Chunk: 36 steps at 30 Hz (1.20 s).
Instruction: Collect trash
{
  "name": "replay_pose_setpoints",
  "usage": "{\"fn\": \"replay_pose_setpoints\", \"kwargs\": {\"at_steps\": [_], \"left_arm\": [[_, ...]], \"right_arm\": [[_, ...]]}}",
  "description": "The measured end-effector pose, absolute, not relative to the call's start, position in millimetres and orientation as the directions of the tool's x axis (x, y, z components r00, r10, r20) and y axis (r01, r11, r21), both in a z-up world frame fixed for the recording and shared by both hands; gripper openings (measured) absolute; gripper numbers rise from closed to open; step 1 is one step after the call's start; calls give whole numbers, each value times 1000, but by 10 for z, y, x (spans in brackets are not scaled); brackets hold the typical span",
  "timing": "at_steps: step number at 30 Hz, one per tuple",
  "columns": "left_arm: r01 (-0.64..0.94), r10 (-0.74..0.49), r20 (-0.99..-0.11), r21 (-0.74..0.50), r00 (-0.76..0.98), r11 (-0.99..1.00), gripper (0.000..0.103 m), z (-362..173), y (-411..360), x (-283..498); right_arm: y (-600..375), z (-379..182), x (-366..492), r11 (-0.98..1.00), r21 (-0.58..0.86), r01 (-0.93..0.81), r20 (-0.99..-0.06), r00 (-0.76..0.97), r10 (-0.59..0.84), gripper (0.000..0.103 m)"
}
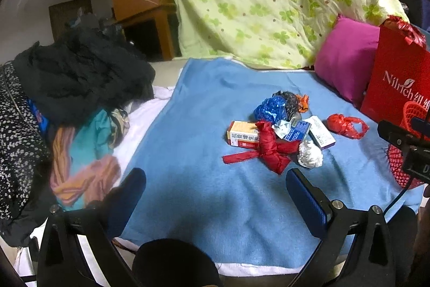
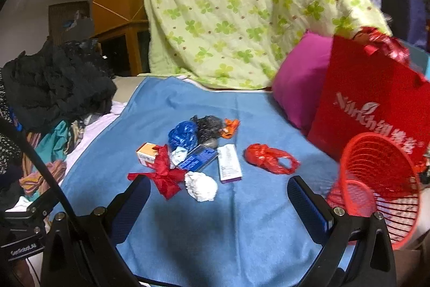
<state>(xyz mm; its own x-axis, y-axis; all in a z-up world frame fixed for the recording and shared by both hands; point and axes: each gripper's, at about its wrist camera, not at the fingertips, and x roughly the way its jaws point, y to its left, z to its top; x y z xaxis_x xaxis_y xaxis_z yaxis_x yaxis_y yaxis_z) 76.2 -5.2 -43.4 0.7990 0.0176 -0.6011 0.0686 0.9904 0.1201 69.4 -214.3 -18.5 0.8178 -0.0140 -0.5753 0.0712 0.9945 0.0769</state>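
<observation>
Though near, trash [image 2: 199, 155] beyond open right claw [image 2: 219, 199]

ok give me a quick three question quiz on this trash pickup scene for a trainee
1. True or false: the red mesh basket sits to the right of the trash pile.
2. Multiple choice: the white crumpled ball lies on A) the pink pillow B) the blue blanket C) the dark clothes heap.
3. Fill in: the fingers of both the left gripper and the right gripper are ____ and hold nothing.

Key: 1 true; 2 B; 3 open.
</observation>
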Motion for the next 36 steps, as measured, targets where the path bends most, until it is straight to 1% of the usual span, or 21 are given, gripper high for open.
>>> {"fn": "replay_pose_setpoints", "kwargs": {"at_steps": [3, 9, 12, 16, 18, 22, 26, 29, 36], "left_arm": [[73, 9, -645, 100, 765, 992, 103, -632, -31, 1019], [71, -11, -727, 52, 687, 996, 103, -1054, 7, 1517], [76, -15, -739, 49, 674, 996, 103, -1176, -37, 1710], [82, -21, -734, 47, 678, 996, 103, -1255, -71, 1831], [84, -18, -729, 54, 684, 995, 103, -1278, -104, 1831], [82, -5, -717, 73, 697, 994, 103, -1201, -151, 1780], [87, -9, -697, 77, 717, 993, 103, -1028, -195, 1682], [97, -19, -664, 80, 747, 992, 103, -853, -227, 1514], [103, -33, -616, 78, 787, 992, 103, -564, -205, 1155]], "right_arm": [[-2294, -432, 938, 989, 145, 36, -621, 782, 62, 103], [-2519, -939, 1355, 982, 184, 29, -695, 710, 109, 103], [-2665, -1080, 1539, 969, 243, 43, -707, 692, 146, 103], [-2751, -1132, 1676, 960, 275, 46, -695, 700, 166, 103], [-2763, -1124, 1666, 953, 302, 28, -682, 705, 195, 103], [-2718, -1029, 1549, 952, 305, 11, -657, 726, 202, 102], [-2608, -765, 1334, 962, 272, -5, -627, 758, 181, 103], [-2541, -557, 1146, 965, 262, -14, -607, 775, 176, 103], [-2382, -188, 715, 973, 227, -32, -578, 800, 161, 103]]}}
